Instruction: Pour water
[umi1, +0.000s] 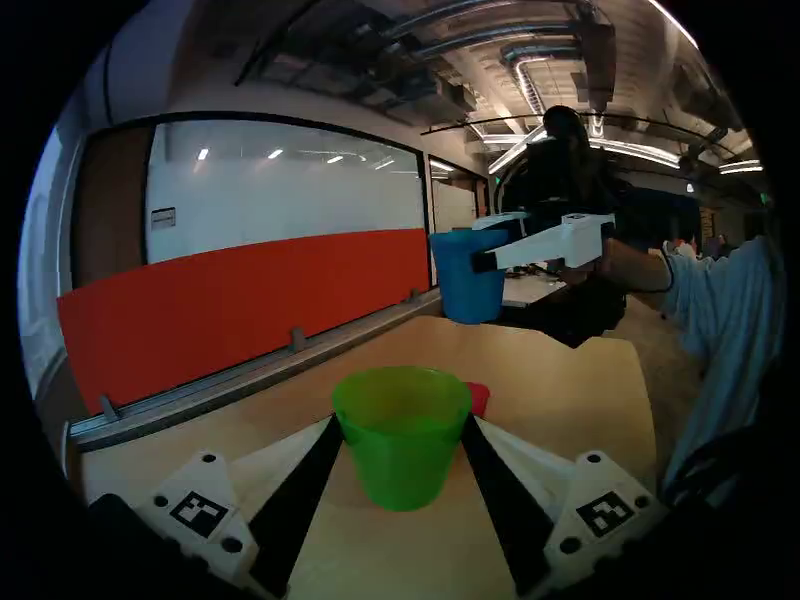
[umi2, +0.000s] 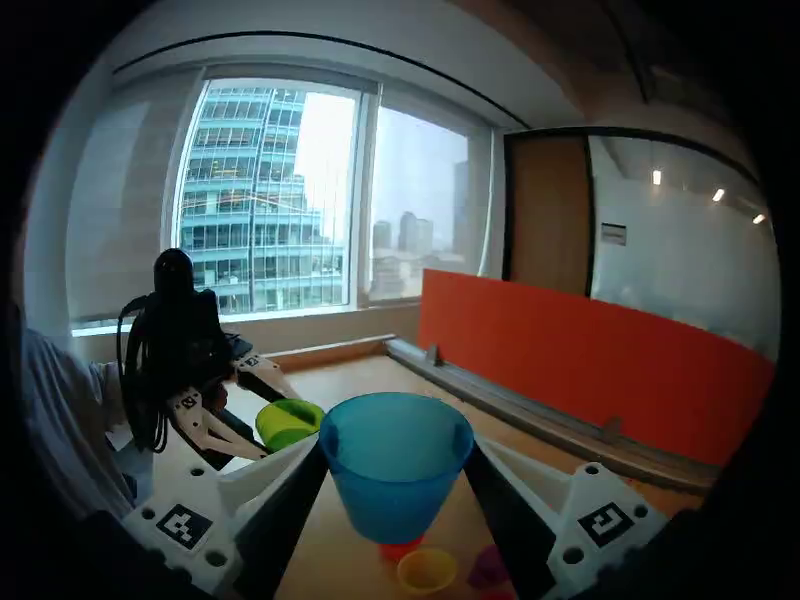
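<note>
Blue cup (umi2: 395, 485), clamped upright in the right claw (umi2: 396, 445), hangs above and beyond the green cup (umi1: 402, 460) that the left claw (umi1: 402, 425) clamps.

The left claw (umi1: 403, 425) grips an upright green cup (umi1: 401, 455); beyond, the right claw (umi1: 479, 246) holds a blue cup (umi1: 462, 285) aloft.

Left gripper (umi1: 403, 425): white moulded body, black finger pads (umi1: 300, 492), square black-and-white tag (umi1: 197, 512) each side, dark screws. Right gripper (umi2: 395, 450): same build. Sleeve (umi1: 730, 300) pale blue-grey. Black cables (umi2: 135, 370) bundled behind.
</note>
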